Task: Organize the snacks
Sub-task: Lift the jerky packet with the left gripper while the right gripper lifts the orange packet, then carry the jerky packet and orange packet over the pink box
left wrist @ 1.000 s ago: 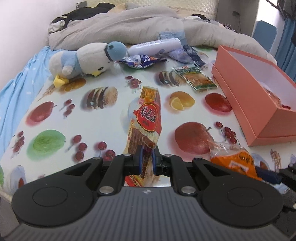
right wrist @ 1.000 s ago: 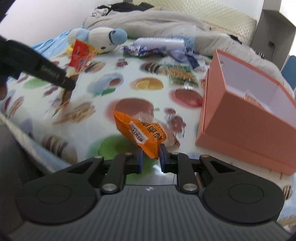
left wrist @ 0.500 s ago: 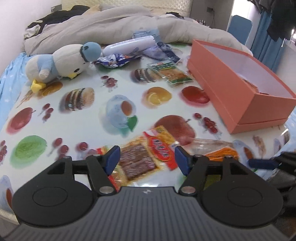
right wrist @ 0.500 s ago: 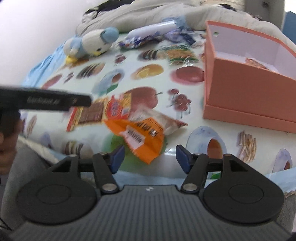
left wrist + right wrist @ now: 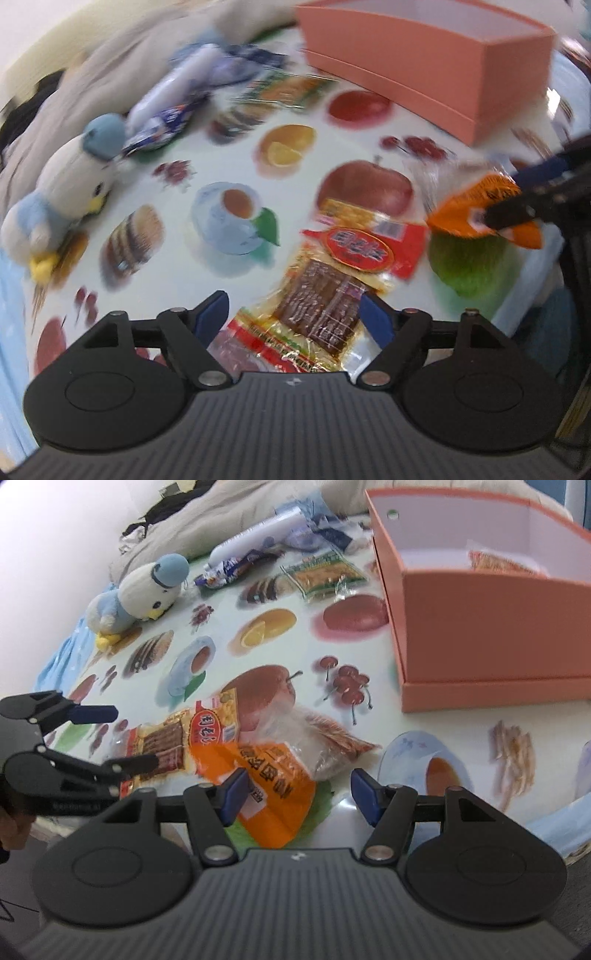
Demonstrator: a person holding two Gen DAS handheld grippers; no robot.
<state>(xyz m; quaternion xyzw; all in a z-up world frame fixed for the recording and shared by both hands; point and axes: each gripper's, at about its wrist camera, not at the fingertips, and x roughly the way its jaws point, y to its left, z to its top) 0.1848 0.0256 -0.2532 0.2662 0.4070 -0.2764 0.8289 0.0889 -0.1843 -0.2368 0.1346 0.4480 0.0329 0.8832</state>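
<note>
Snacks [image 5: 173, 742] dropped onto fruit-print sheet [image 5: 280, 635], grey duvet [image 5: 236, 520] behind

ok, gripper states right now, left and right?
Left gripper: open, just been opening; red jerky packet lies loose between its fingers.
Right gripper: open, orange snack bag lies released below.

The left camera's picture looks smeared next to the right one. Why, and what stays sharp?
Left wrist view: motion blur smears the plush bird and far wrappers; its own left gripper stays crisp. Right wrist view: mostly sharp, the orange snack bag legible, straight box edges bowed by the fisheye lens.
</note>
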